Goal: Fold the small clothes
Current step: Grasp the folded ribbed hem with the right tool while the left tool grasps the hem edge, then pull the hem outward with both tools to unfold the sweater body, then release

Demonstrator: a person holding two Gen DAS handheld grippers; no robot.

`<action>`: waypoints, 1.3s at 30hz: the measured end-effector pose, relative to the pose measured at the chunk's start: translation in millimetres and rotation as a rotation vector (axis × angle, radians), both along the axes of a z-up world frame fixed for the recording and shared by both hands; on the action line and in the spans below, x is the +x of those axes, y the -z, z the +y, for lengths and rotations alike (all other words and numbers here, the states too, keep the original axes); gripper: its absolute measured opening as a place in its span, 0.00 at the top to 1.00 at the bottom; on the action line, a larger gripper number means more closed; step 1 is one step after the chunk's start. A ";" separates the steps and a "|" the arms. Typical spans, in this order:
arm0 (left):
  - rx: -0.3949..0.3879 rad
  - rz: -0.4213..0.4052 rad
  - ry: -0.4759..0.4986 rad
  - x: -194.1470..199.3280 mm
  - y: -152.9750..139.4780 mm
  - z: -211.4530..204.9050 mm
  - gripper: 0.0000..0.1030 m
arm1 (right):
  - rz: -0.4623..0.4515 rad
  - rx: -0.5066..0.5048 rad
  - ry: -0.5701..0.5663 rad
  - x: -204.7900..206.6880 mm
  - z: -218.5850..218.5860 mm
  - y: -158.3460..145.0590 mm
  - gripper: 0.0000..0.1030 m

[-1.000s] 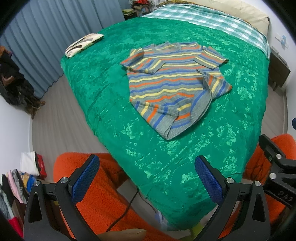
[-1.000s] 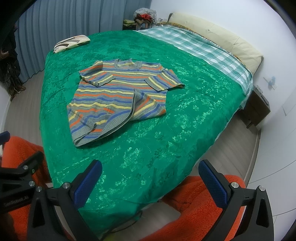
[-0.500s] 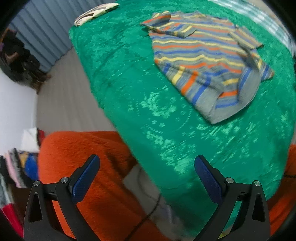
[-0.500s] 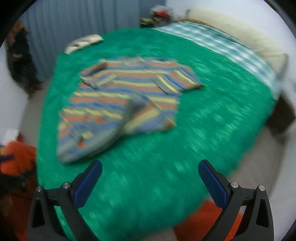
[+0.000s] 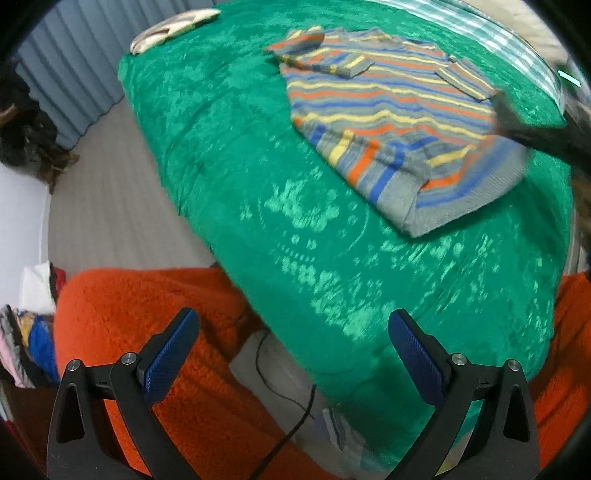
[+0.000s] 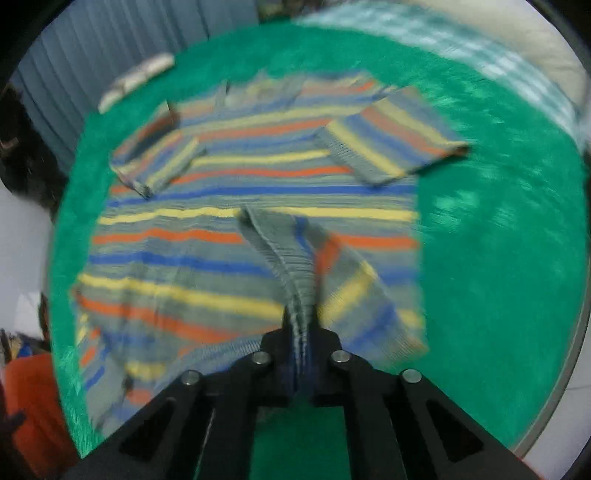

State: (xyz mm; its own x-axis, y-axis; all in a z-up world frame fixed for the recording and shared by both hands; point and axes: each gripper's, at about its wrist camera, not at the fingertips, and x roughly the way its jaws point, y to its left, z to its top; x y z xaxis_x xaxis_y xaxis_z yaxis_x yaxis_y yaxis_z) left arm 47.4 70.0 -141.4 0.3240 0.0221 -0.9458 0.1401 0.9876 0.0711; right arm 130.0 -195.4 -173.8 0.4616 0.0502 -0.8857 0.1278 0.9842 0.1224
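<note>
Right tongs: now my right tongs have just been closing, and their jaws are pinched together on the grey ribbed hem of the striped sweater.
Held part: the hem rises as a narrow ridge from the jaws up toward the middle of the garment, with a flap of striped cloth turned over beside it on the right.
Left tongs: my left tongs stand wide apart with nothing between the blue pads.
Under the left tongs: the near edge of the bed, orange fleece and a black cable on the floor.
Sweater: it lies flat on the green bedspread, both short sleeves folded in over the chest, well apart from my left tongs.
Far corner: a folded pale cloth rests on the bedspread near the blue curtain.
Sharpness: the right wrist view is blurred, so fine detail of the knit is hard to read.
</note>
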 end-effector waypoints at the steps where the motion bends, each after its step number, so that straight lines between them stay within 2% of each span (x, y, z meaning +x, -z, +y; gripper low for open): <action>1: -0.012 0.010 -0.011 1.1 3.1 3.0 0.01 | -0.033 0.043 0.020 -29.8 -8.0 -11.0 0.97; 3: -0.057 0.027 -0.038 4.2 7.9 8.4 0.01 | -0.055 0.096 0.055 -75.5 -14.7 -21.4 0.97; 6: -0.162 0.030 -0.057 19.9 5.5 7.3 0.01 | -0.046 0.140 0.097 -133.3 -13.4 -14.3 0.97; 9: -0.280 0.017 -0.044 47.2 -7.1 -5.1 0.01 | -0.038 0.168 0.144 -158.7 -6.8 -3.1 0.97; 12: -0.329 0.004 -0.011 77.3 -9.0 -27.3 0.01 | -0.009 0.162 0.148 -155.8 -3.0 11.9 0.97; 15: -0.300 0.013 0.045 94.8 2.3 -57.5 0.01 | -0.014 0.115 0.111 -149.6 -0.5 16.2 0.97; 17: -0.205 0.007 0.120 101.1 18.2 -85.0 0.01 | -0.021 0.112 0.110 -151.2 -1.1 15.4 0.97; 19: -0.060 -0.011 0.200 104.0 38.7 -110.7 0.02 | -0.023 0.115 0.112 -151.7 -2.6 16.1 0.97; 21: 0.044 -0.025 0.194 105.2 54.3 -115.7 0.01 | -0.025 0.110 0.106 -152.3 -3.1 16.4 0.97; 23: -0.025 -0.013 0.131 102.7 52.1 -100.2 0.04 | -0.028 0.100 0.100 -152.8 -2.2 15.8 0.97; 25: -0.094 -0.006 0.055 97.6 46.9 -77.6 0.40 | -0.030 0.096 0.104 -154.6 -2.7 15.0 0.97; 26: -0.137 -0.001 0.023 94.9 44.1 -65.0 0.52 | -0.031 0.093 0.106 -155.7 -3.5 14.7 0.97; 28: -0.225 -0.001 -0.028 91.4 38.4 -42.3 0.91 | -0.033 0.097 0.116 -156.5 -6.9 14.7 0.97; 29: -0.263 -0.008 -0.037 87.8 33.3 -33.5 0.96 | -0.033 0.099 0.119 -156.0 -8.0 14.9 0.97; 32: -0.382 -0.052 -0.078 65.3 15.5 -1.5 0.97 | -0.031 0.109 0.128 -155.0 -10.8 15.7 0.97; 35: -0.424 -0.031 -0.121 55.5 23.0 24.1 0.95 | -0.038 0.145 0.132 -156.7 -14.7 13.7 0.96; 36: -0.426 -0.015 -0.136 54.3 31.0 30.4 0.92 | -0.046 0.181 0.133 -157.7 -18.2 13.3 0.96; 37: -0.422 -0.019 -0.149 54.9 35.1 33.7 0.85 | -0.050 0.205 0.132 -157.9 -21.1 13.6 0.95; 38: -0.434 -0.029 -0.158 52.8 36.7 36.3 0.77 | -0.048 0.250 0.127 -156.9 -25.4 15.2 0.88; 39: -0.466 -0.037 -0.163 52.5 37.3 39.5 0.53 | -0.049 0.291 0.128 -156.5 -28.8 16.6 0.81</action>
